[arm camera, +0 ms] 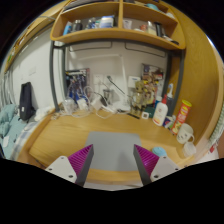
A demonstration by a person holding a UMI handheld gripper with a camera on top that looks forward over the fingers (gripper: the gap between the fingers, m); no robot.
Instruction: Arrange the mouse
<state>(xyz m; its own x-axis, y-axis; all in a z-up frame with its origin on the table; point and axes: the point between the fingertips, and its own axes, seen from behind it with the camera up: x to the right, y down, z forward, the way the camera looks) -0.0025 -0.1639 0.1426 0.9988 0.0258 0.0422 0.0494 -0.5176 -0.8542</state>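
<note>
Hovering tongs [115, 160] – pink pads [82, 158] apart, nothing between them | grey mat [115, 146] on the wooden desk [60, 135] just ahead | mouse – cannot be made out | bottles [160, 112] and clutter beyond | shelf [115, 35] above on the wall

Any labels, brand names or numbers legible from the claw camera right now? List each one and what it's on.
None can be read.
Bottles beside the desk: labels too small and blurred.
Items on the shelf: no legible print.
Claw, open and empty: no markings.
</note>
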